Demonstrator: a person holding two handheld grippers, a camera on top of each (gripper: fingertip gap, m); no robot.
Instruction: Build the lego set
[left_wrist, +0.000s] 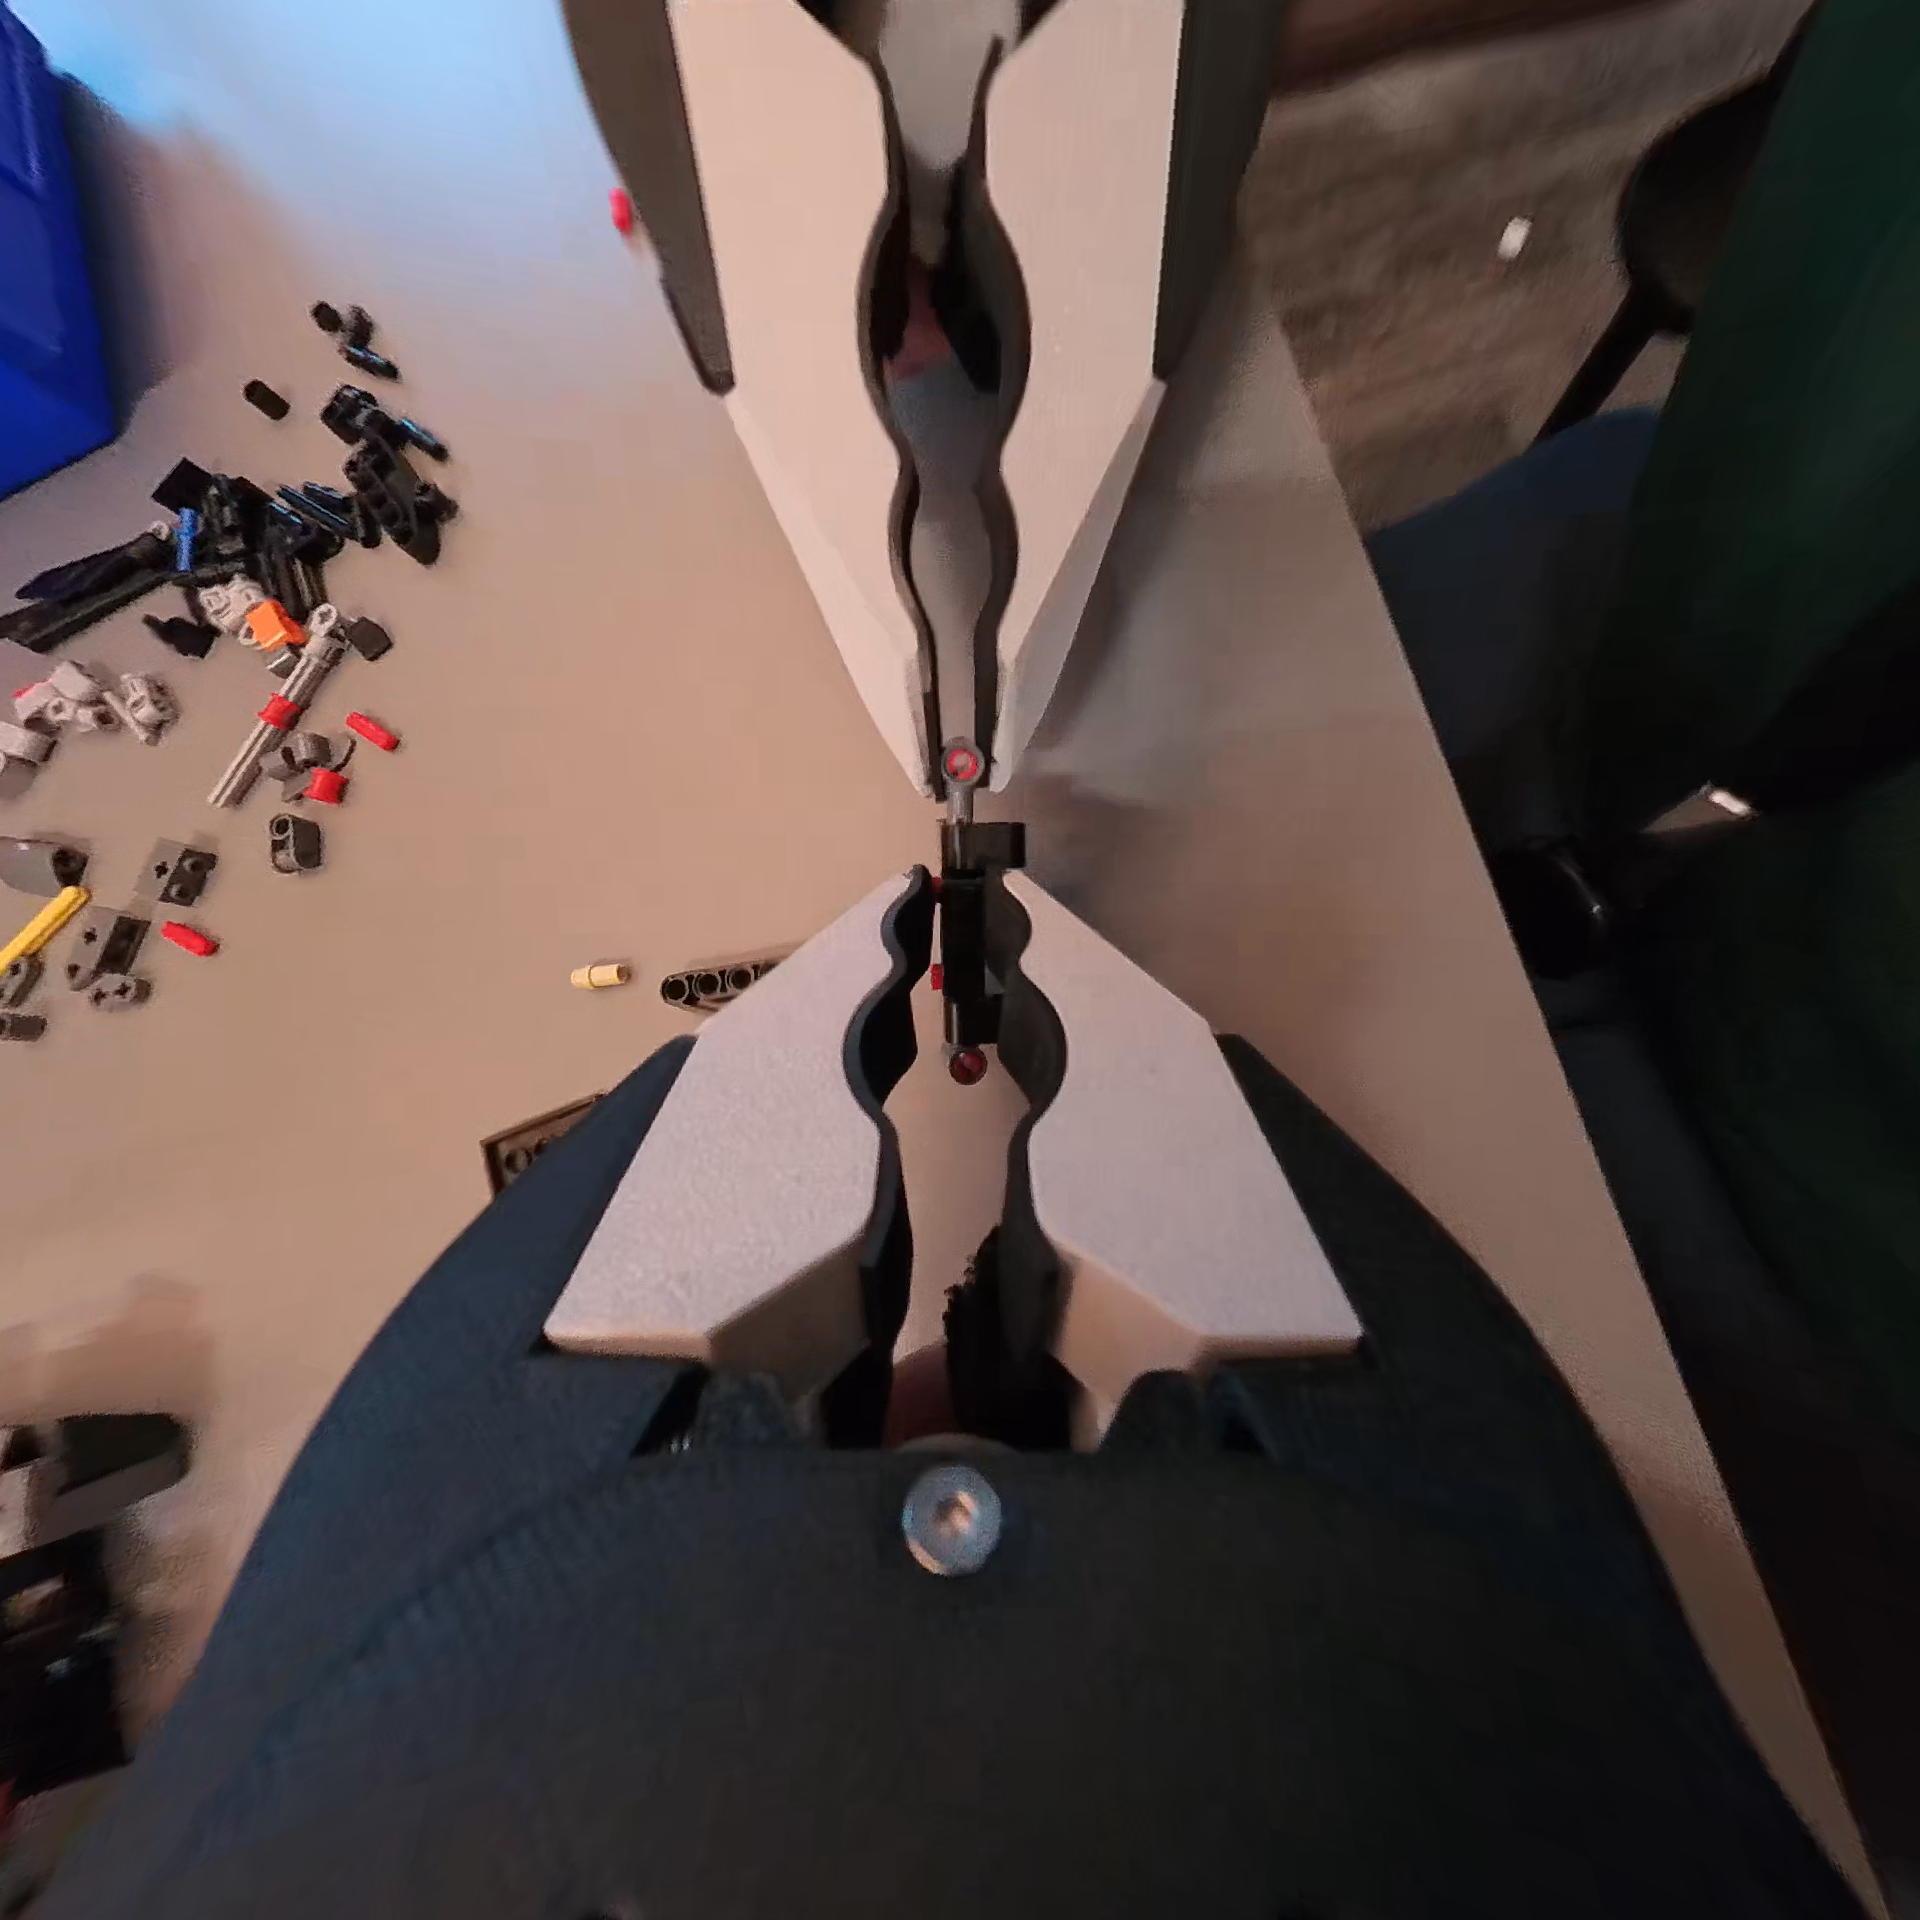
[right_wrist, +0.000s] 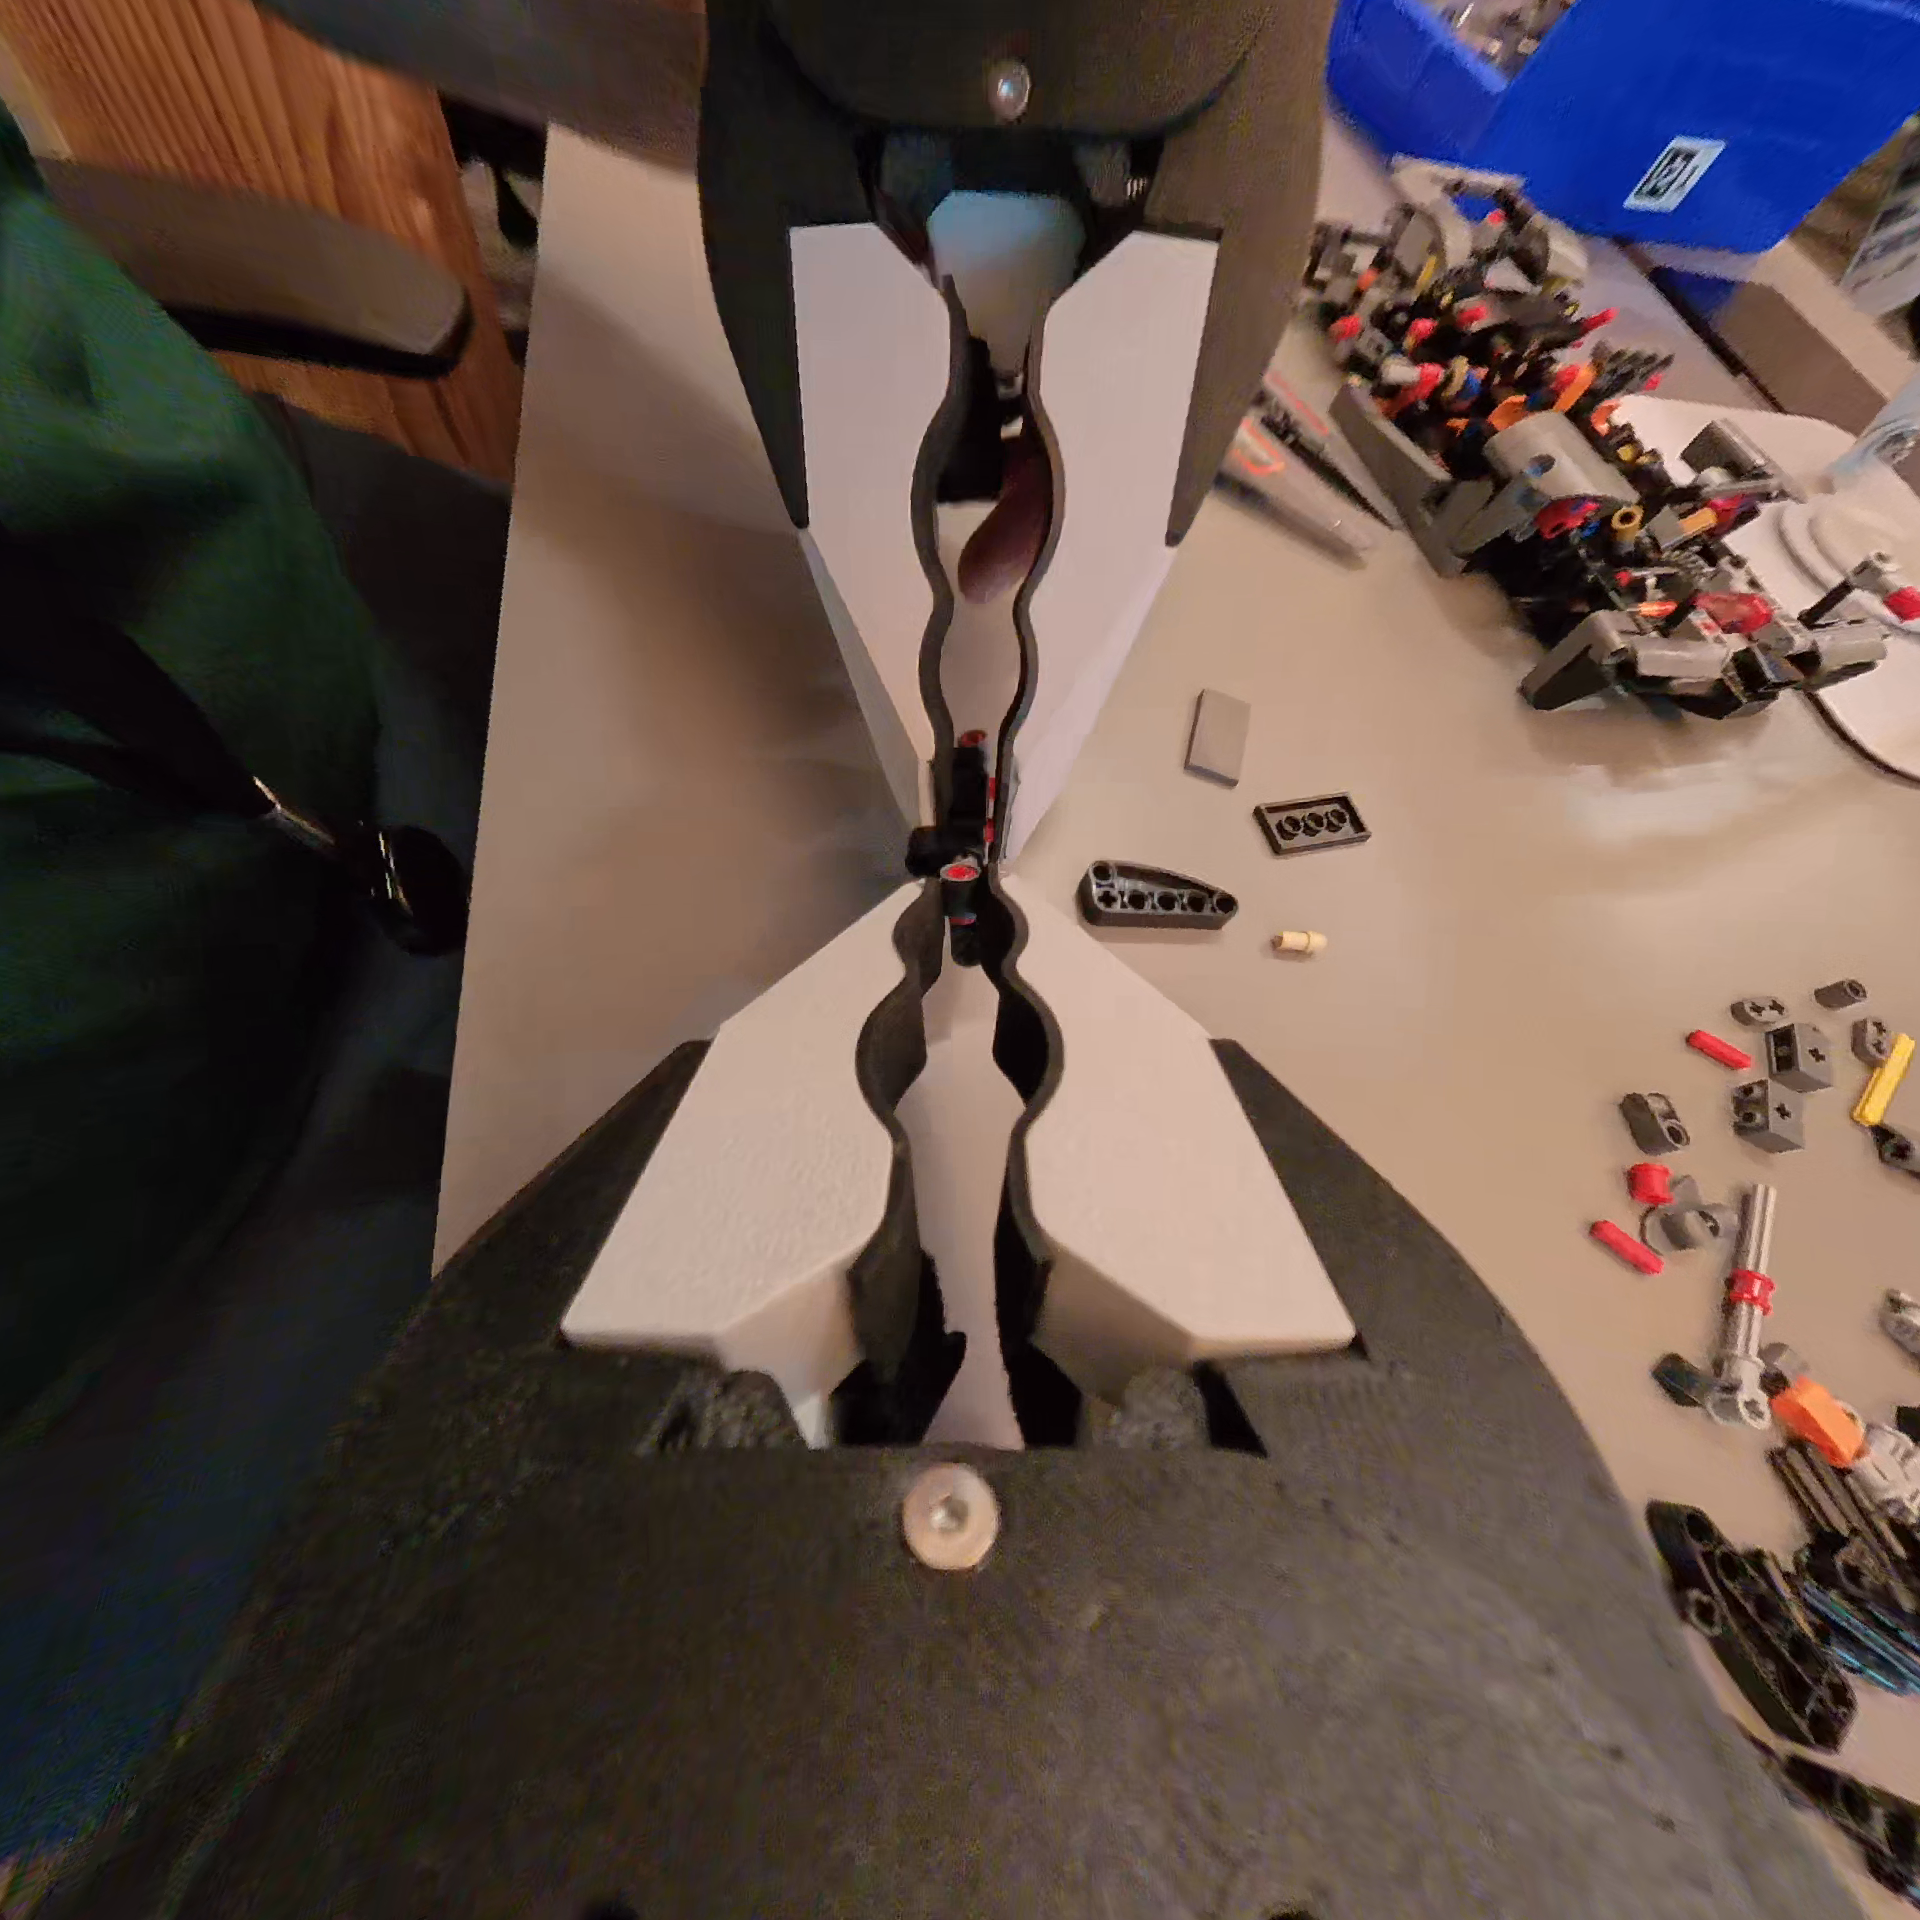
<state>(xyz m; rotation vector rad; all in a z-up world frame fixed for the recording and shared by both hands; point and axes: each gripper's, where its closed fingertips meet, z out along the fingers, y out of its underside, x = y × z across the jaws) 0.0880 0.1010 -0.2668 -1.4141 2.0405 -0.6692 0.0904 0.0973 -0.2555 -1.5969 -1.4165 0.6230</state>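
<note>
My two grippers meet tip to tip above the beige table (left_wrist: 623, 623), near its edge. My left gripper (left_wrist: 964, 894) is shut on a black lego beam with red pins (left_wrist: 966, 956), which sticks out past its tips with a short black crosspiece. My right gripper (left_wrist: 963, 779) comes from the far side, shut on a small grey connector with a red centre (left_wrist: 962, 766) that touches the black beam's end. In the right wrist view my right gripper (right_wrist: 961, 899) holds the grey connector (right_wrist: 958, 881) against the black beam (right_wrist: 968, 784) in the left gripper (right_wrist: 966, 826).
Loose grey, black, red and yellow pieces (left_wrist: 260, 727) lie on the table, with a curved black beam (right_wrist: 1158, 896), a tan pin (right_wrist: 1299, 941), a black plate (right_wrist: 1311, 824) and a grey tile (right_wrist: 1218, 738). A partly built model (right_wrist: 1558, 499) and a blue bin (right_wrist: 1662, 114) stand farther off. Past the table edge (right_wrist: 488, 831) is green cloth (right_wrist: 125, 520). The grippers are tip to tip, or close to it. The grey tile (right_wrist: 1218, 738) is about 10 cm from my left fingertips.
</note>
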